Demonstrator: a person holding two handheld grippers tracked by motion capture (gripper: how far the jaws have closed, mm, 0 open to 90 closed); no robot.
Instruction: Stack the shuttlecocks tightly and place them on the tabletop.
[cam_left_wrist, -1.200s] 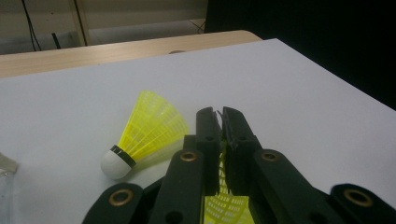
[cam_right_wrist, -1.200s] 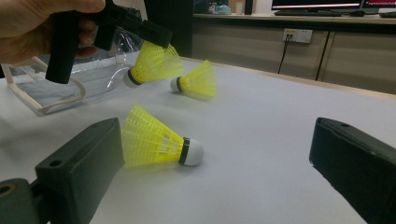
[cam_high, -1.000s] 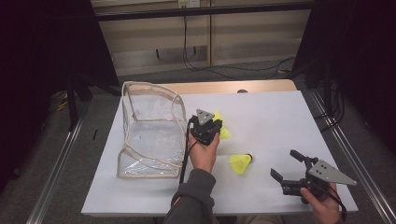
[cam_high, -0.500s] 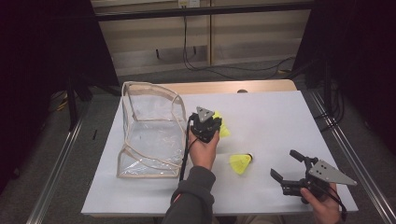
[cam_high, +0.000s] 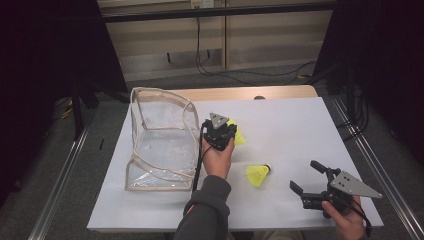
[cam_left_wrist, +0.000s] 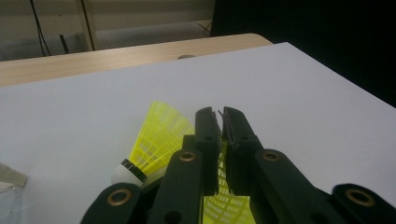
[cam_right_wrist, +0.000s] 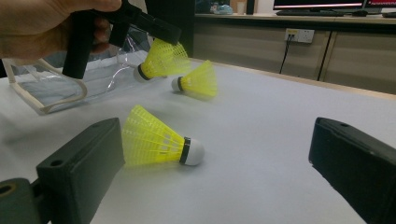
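Note:
My left gripper hovers at the table's middle, beside the clear bag. Its jaws are shut on the yellow mesh skirt of a shuttlecock. From the right gripper view that held shuttlecock hangs a little above the table with its cork to the left. A second yellow shuttlecock lies just beside it. A third shuttlecock lies on its side nearer the front. My right gripper rests open at the front right, its wide jaws framing that third shuttlecock without touching it.
The white table ends in a wooden strip at the back. The clear plastic bag with beige trim stands open on the left half. Metal rails run along both sides of the table.

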